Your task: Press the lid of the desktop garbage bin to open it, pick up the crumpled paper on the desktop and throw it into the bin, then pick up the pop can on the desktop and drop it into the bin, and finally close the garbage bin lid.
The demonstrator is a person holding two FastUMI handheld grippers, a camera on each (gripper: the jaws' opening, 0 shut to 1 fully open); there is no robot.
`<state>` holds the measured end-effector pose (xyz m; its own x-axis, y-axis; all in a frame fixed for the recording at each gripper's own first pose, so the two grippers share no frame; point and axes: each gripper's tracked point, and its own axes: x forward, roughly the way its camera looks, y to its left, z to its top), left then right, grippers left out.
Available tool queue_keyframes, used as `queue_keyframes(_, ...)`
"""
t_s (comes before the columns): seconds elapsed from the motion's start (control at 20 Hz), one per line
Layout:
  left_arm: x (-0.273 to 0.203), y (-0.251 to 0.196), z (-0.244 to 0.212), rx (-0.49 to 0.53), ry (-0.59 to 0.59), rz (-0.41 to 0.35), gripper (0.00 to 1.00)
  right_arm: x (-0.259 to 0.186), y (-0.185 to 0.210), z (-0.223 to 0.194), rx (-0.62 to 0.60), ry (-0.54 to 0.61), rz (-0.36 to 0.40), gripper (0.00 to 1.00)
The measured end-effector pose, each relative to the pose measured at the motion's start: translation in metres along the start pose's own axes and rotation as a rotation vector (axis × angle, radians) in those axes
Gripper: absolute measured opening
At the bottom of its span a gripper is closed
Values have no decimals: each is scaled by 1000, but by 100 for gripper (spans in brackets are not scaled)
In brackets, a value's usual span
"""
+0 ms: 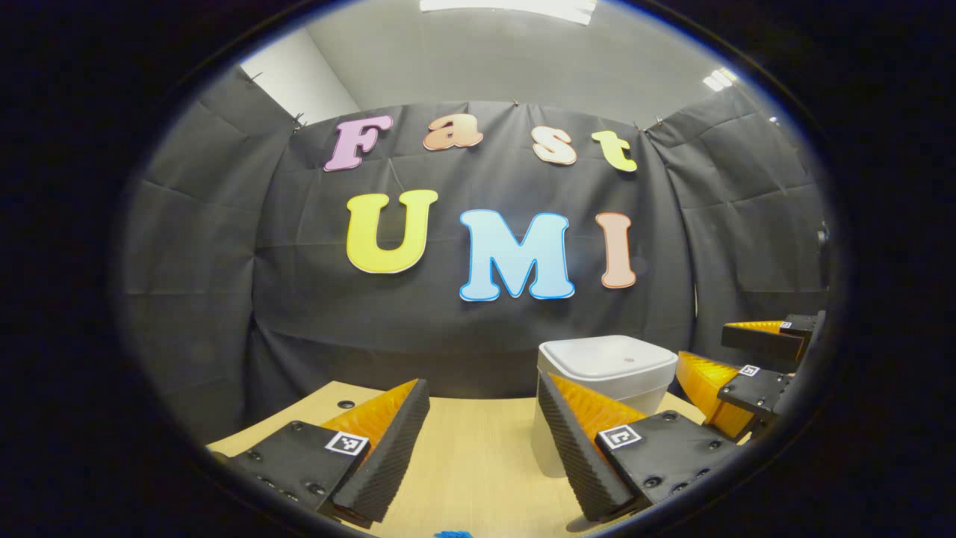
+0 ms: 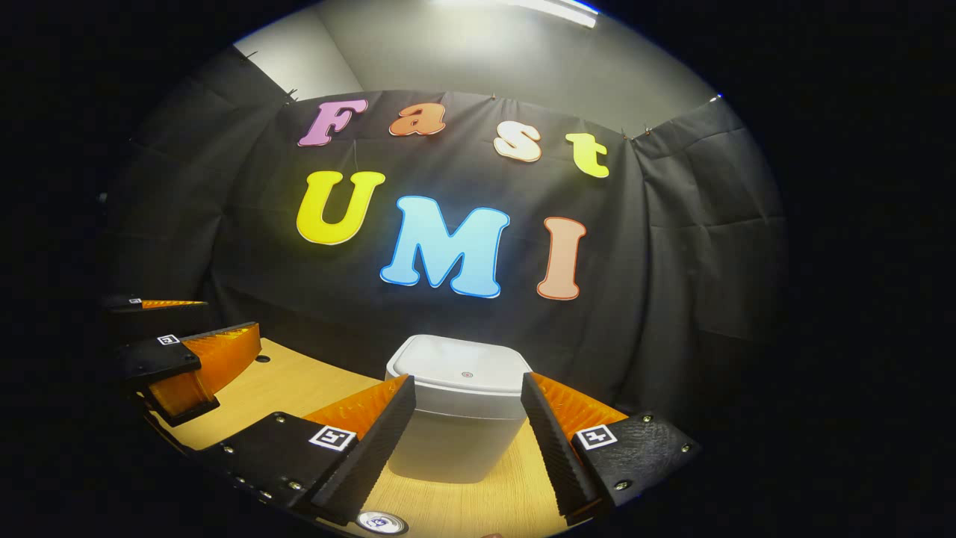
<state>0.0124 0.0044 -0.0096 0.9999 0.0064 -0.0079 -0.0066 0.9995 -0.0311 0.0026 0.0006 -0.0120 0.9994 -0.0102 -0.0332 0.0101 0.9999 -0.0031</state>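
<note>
Spread wide at 6 o'clock, right hand-held gripper [image 2: 467, 437] framing the shut bin [image 2: 459, 407] at 12, lined up for pressing its lid [image 2: 463, 366]; left hand-held gripper [image 1: 482, 448] likewise spread, idle over the counter [image 1: 470, 463].

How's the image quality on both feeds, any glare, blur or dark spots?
Left gripper view: sharp and evenly lit, the bin clear, fisheye bending the table edge. Right gripper view: dimmer at the sides, ceiling light flaring at top, bin still crisp.
</note>
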Motion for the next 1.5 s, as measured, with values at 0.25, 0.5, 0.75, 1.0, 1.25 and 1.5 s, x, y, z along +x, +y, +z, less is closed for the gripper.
queue_keyframes(0.25,1,2,3,8,-7,5,96,2,7,-3,5,11,18,78)
queue_keyframes(0.5,0,2,3,19,-10,0,100,4,10,-8,14,33,27,54)
queue_keyframes(0.75,3,3,2,27,-9,0,100,8,8,-11,22,37,20,30)
queue_keyframes(1.0,4,5,3,32,-10,5,100,10,-4,-16,31,50,-8,12)
queue_keyframes(1.25,5,4,3,33,-8,8,100,13,8,-29,71,91,23,1)
queue_keyframes(1.5,3,3,5,38,-18,13,100,13,11,-37,130,129,52,0)
